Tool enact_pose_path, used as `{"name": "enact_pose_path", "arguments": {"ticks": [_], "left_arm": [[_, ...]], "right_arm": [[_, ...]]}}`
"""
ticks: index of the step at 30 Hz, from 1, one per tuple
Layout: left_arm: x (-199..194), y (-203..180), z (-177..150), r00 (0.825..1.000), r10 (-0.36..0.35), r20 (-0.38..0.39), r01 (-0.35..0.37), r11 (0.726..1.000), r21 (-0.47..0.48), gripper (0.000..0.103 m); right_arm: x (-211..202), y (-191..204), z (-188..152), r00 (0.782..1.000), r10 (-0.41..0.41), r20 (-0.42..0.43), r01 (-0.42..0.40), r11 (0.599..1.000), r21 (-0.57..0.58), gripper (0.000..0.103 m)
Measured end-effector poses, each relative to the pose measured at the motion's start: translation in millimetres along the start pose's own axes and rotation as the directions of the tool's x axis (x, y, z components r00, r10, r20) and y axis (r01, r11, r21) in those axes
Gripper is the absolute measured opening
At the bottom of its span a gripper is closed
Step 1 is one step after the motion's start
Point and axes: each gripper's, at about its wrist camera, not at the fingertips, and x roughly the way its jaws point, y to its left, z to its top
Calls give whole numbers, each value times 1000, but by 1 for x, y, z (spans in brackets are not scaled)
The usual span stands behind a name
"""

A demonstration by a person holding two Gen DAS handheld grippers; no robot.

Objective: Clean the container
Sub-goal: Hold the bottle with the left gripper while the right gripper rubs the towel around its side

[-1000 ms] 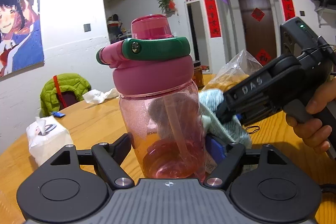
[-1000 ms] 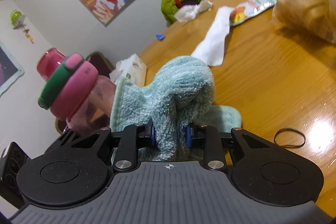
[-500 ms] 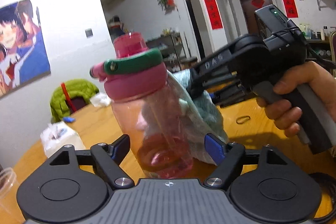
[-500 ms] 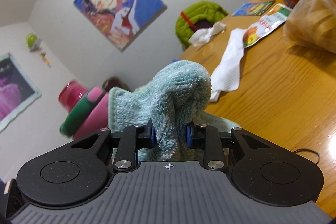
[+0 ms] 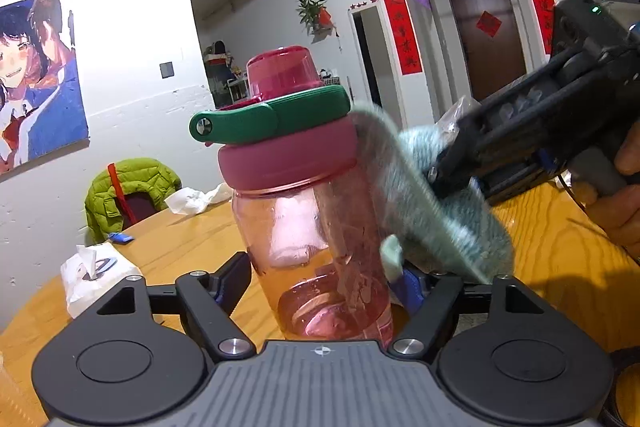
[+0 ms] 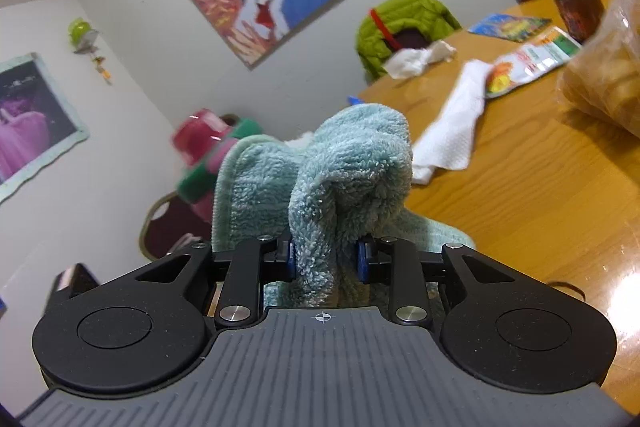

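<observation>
The left tool (image 5: 326,279) is gripping the pink bottle (image 5: 316,227) low on its clear body; its jaws have just been closing, and both pads are now sitting against the bottle's sides. The bottle is standing roughly upright between them, above the wooden table (image 5: 188,239), with a pink lid and a green carry loop (image 5: 272,115) on top.

The right tool (image 6: 325,259) is clenching a bunched fold of the teal cloth (image 6: 352,179) between its blue pads. Seen from the left wrist, that cloth is blurring against the bottle's right side just below the lid, and a person's hand (image 5: 624,203) is holding the right tool's handle at the frame edge.

Farther out on the table, a tissue pack (image 5: 98,275) is lying to the bottle's left and a crumpled white paper (image 5: 196,197) behind it. From the right wrist, a white paper towel (image 6: 452,131), a snack packet (image 6: 528,63), a jar (image 6: 578,3) and a clear bag of food (image 6: 608,79) are sitting beyond the cloth. A green jacket (image 5: 128,191) is draping over a chair at the table's far edge.
</observation>
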Motion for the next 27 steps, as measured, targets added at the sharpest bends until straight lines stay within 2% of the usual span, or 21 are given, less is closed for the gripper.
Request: {"name": "enact_pose_path", "arguments": {"ticks": [4,7,9,11,12,13,17,19,23,25,27], "left_arm": [[-2,-4,-3,1000,9,-24,-8,1000,22,69],[-1,-3,-4,1000,12,-25,-11,1000,27,69],[-1,-1,-4,1000,7,-22,-7,1000,24,69],[-1,-1,-4,1000,4,-20,-4,1000,21,69],[-1,0,-4,1000,8,-21,-7,1000,19,69],[-1,0,-4,1000,14,-22,-13,1000,14,69],[0,5,-5,1000,10,-23,-10,1000,-3,69],[0,4,-5,1000,15,-25,-15,1000,1,69],[-1,3,-4,1000,8,-23,-8,1000,2,69],[-1,2,-4,1000,5,-22,-5,1000,7,69],[-2,1,-4,1000,-5,-20,5,1000,12,69]], "right_arm": [[12,-4,-4,995,-88,-48,87,996,-6,29],[3,-2,-2,999,-52,6,52,999,8,28],[-8,-5,1,996,42,76,-46,997,55,28],[-20,-8,4,979,134,151,-149,984,95,28],[-18,-11,4,979,147,139,-163,981,108,28],[-12,-14,2,984,139,107,-151,981,118,31],[8,-24,-2,998,55,-28,-51,988,144,31],[20,-22,-7,994,-45,-101,54,994,91,31],[21,-18,-7,992,-77,-103,83,995,53,30],[6,-11,-3,1000,-19,-11,20,999,37,29],[-10,-3,2,995,48,85,-50,998,23,29]]}}
